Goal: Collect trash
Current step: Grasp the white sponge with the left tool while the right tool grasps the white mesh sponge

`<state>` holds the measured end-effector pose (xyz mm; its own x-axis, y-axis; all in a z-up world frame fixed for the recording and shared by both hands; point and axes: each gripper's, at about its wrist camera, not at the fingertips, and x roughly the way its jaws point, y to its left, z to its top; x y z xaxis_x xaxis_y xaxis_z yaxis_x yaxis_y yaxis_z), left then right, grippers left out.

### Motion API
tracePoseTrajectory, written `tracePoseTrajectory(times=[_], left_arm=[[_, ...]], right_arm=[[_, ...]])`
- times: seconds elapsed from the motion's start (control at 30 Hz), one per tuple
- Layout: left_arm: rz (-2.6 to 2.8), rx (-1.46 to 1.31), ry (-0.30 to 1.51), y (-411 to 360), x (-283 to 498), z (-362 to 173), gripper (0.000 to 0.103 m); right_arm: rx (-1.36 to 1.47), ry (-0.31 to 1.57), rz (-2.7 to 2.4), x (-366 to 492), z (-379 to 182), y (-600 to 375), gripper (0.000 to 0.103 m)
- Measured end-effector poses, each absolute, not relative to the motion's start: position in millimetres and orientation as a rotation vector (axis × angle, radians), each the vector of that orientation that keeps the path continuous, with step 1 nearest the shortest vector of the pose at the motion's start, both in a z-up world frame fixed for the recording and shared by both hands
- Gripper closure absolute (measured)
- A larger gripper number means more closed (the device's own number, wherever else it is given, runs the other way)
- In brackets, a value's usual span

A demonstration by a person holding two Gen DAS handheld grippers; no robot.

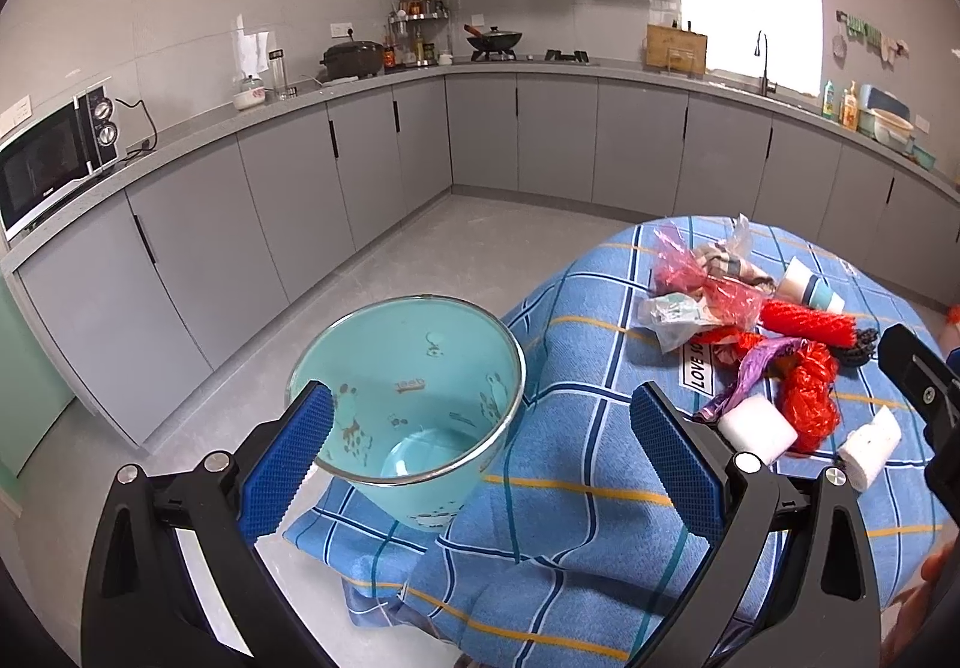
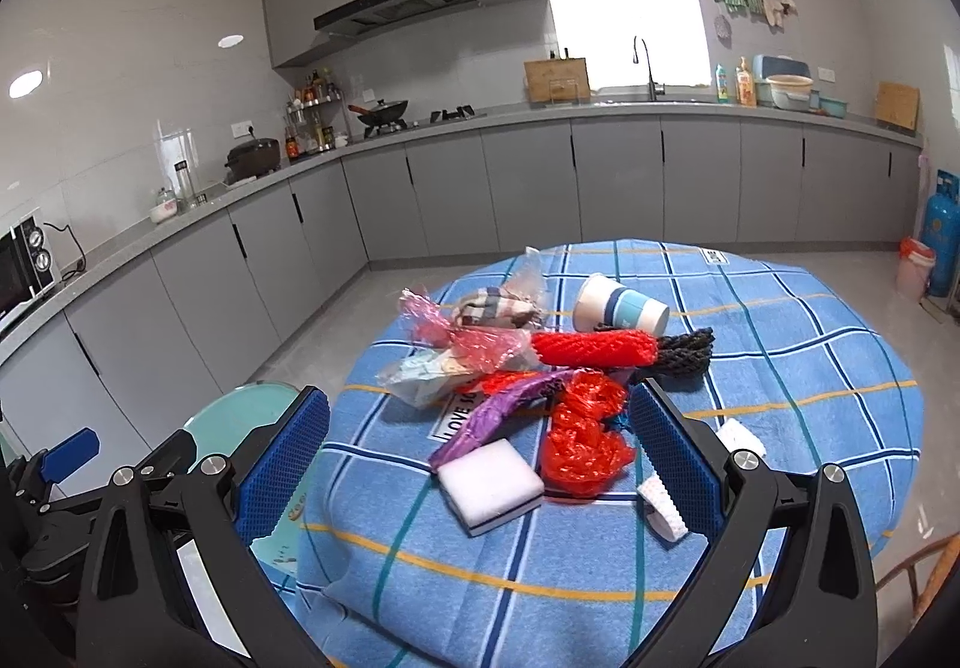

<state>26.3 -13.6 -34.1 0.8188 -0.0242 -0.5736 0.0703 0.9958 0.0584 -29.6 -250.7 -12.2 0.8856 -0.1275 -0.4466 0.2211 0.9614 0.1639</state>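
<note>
The trash lies heaped on the blue checked tablecloth (image 2: 780, 368): a white foam block (image 2: 491, 485) nearest the right gripper, a crumpled red bag (image 2: 585, 443) touching the block's far side, a purple wrapper (image 2: 498, 413) just behind the block, and a paper cup (image 2: 618, 308) well beyond it. The teal bin (image 1: 414, 398) stands off the table edge, left of the block, and looks empty. The right gripper (image 2: 480, 473) hovers with jaws wide apart, the block between them. The left gripper (image 1: 480, 464) is likewise spread, holding nothing, by the bin's rim. Best to lower squarely over the block, close on its flat sides without snagging cloth or bag, then carry it over the bin.
</note>
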Motion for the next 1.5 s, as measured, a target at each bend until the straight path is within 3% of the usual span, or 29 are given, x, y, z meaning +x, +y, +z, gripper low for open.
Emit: tracePoseTrajectory(times=[0.6, 0.77, 1.2, 1.27, 1.3, 1.33, 1.37, 1.5], left_arm=[[-0.294, 0.11, 0.71, -77, 53, -85, 0.007], [-0.404, 0.145, 0.714, -109, 48, -93, 0.019], [-0.465, 0.086, 0.85, -158, 64, -120, 0.02], [-0.446, 0.085, 0.865, -164, 68, -122, 0.02], [-0.432, 0.086, 0.877, -167, 71, -126, 0.026], [-0.432, 0.08, 0.893, -169, 73, -129, 0.029], [-0.435, 0.068, 0.919, -171, 76, -133, 0.034], [-0.463, 0.024, 0.958, -171, 81, -141, 0.044]], right_arm=[[0.184, 0.597, -0.389, -37, -72, -361, 0.006], [0.224, 0.656, -0.398, -41, -94, -375, 0.008], [0.333, 0.738, -0.358, -20, -120, -398, 0.009], [0.368, 0.749, -0.336, -15, -124, -401, 0.016], [0.382, 0.762, -0.323, -13, -128, -402, 0.033], [0.381, 0.778, -0.32, -11, -131, -401, 0.042], [0.376, 0.791, -0.323, -9, -134, -401, 0.043], [0.355, 0.772, -0.305, -12, -131, -399, 0.063]])
